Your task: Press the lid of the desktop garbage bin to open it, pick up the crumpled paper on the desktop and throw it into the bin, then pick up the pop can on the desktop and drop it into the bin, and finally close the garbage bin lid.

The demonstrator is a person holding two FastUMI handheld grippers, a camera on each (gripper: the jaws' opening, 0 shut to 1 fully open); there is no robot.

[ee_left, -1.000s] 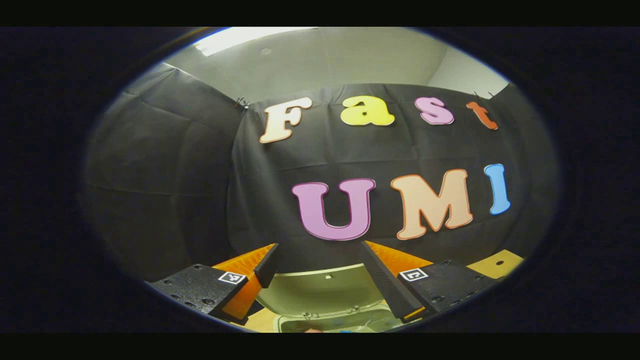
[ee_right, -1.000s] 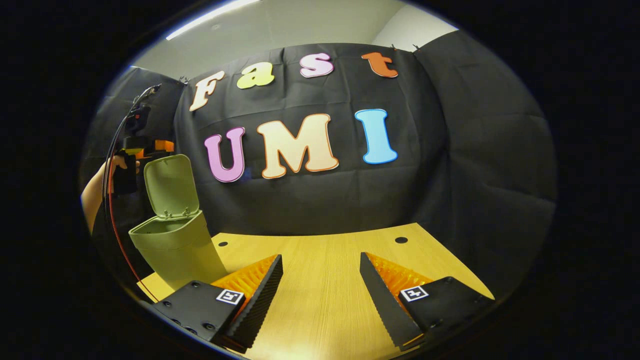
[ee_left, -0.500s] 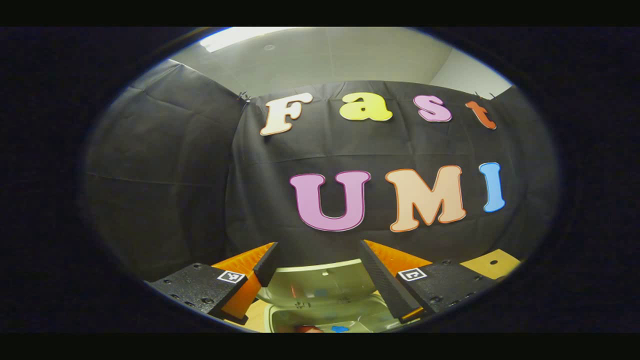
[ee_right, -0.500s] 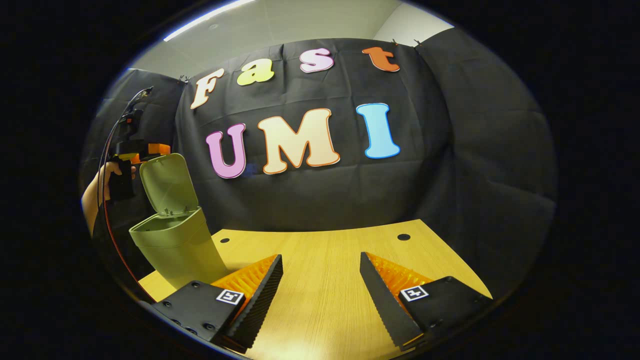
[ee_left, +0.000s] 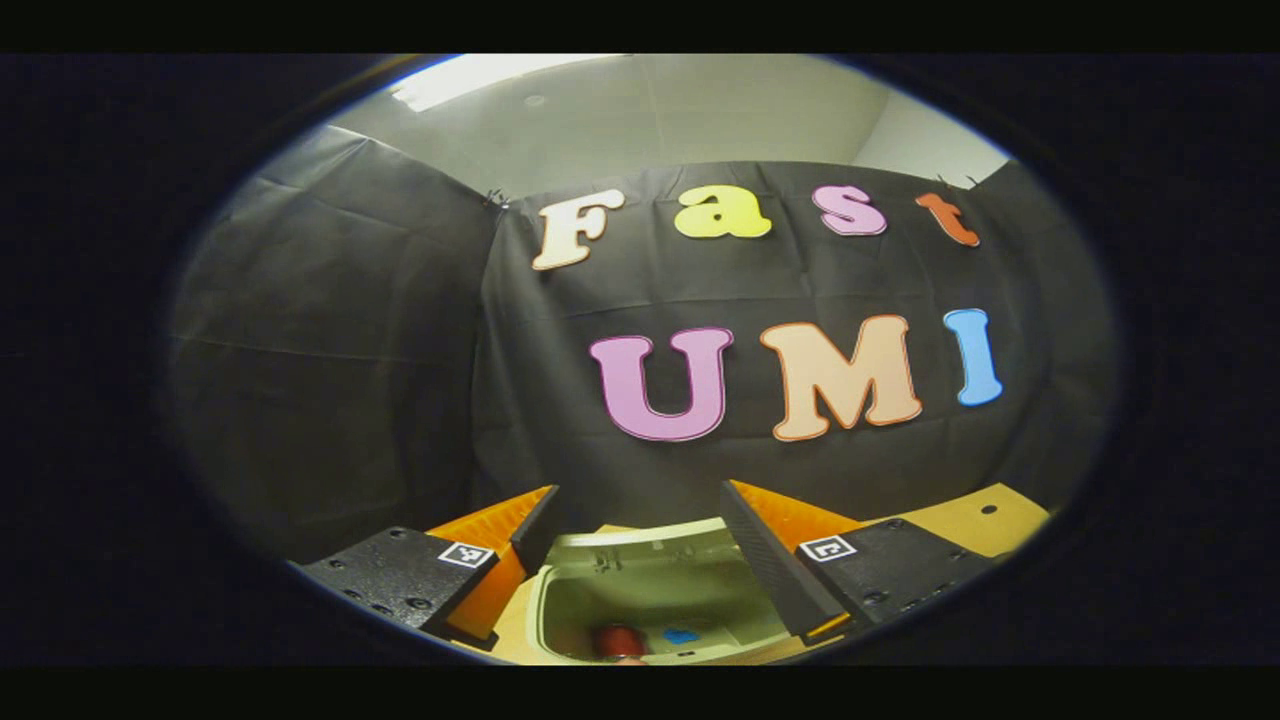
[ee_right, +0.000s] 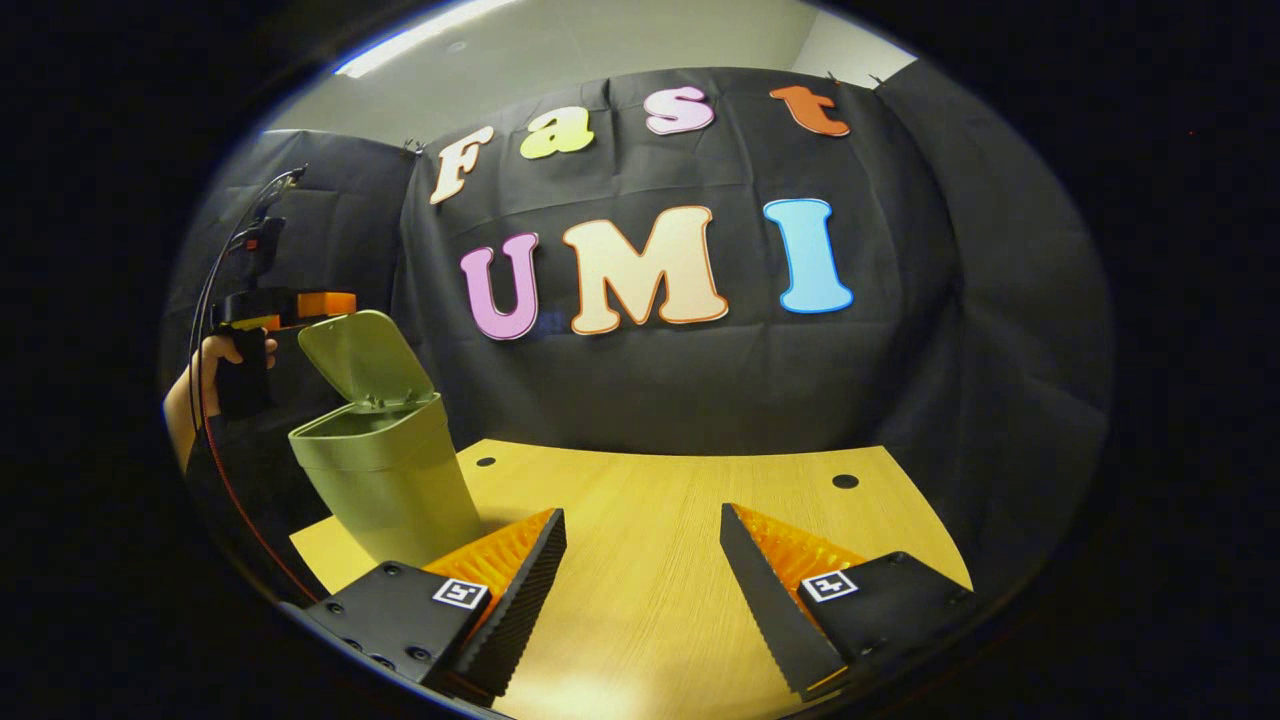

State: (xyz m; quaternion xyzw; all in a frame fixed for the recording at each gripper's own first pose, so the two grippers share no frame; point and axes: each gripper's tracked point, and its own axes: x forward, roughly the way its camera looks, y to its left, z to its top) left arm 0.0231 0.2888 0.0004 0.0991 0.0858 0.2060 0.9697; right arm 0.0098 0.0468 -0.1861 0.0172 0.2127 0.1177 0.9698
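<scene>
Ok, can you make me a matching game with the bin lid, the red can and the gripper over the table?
Things:
1. bin lid
2. red pop can
3. right gripper

Where or how:
A. open, above the wooden table
B. inside the green garbage bin
C. tilted up, open

Pairs: 1-C, 2-B, 3-A.

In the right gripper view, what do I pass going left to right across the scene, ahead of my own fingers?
hand holding the left gripper → bin lid, raised, above the green bin → small table hole → bare wooden table → second table hole.
</scene>
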